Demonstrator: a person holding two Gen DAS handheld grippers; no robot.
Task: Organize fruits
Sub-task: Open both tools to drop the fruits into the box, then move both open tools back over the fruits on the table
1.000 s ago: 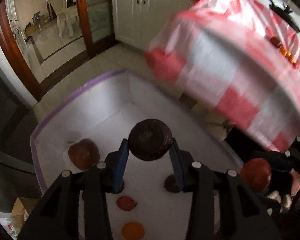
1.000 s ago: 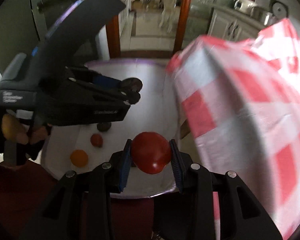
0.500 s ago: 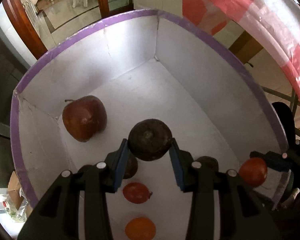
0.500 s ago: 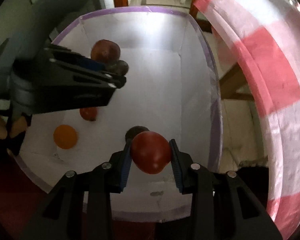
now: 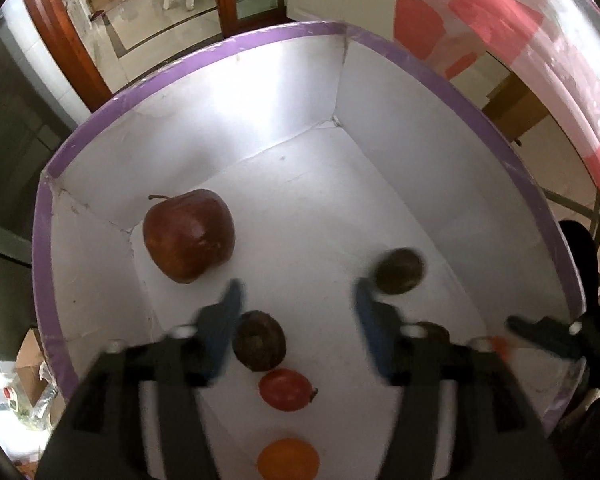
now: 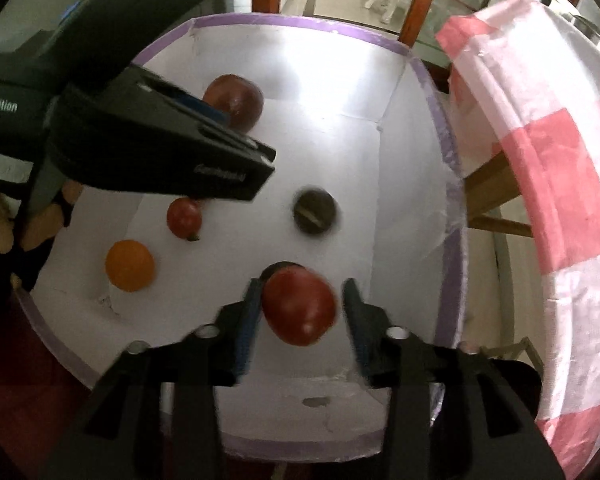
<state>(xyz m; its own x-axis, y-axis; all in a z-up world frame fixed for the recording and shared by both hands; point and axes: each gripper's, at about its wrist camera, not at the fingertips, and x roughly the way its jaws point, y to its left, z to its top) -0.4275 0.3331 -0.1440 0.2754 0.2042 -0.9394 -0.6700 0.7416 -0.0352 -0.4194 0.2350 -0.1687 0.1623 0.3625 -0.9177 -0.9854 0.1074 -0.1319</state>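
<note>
1. Your white box (image 5: 440, 152), foam-like walls with a purple-taped rim, holds smooth round fruit: a big glossy apple (image 5: 188, 236), an orange (image 5: 288, 460) and a small red fruit (image 5: 286, 390).
2. Your left gripper (image 5: 298, 300) is opening, nothing between its fingers; a dull dark fruit (image 5: 399, 271) sits blurred beside the right finger.
3. Your right gripper (image 6: 300, 302) is opening; the shiny red tomato (image 6: 298, 306) is between the fingers, pads apart from it.
4. A red-checked cloth (image 6: 548, 200) hangs beside the box.

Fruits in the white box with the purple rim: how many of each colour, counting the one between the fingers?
Red: 3 (big red apple, small red fruit, round red fruit between the opening jaws of the right gripper).
Dark: 3 (dark brown round fruits, one half hidden).
Orange: 1 (round orange fruit).
Total: 7.
</note>
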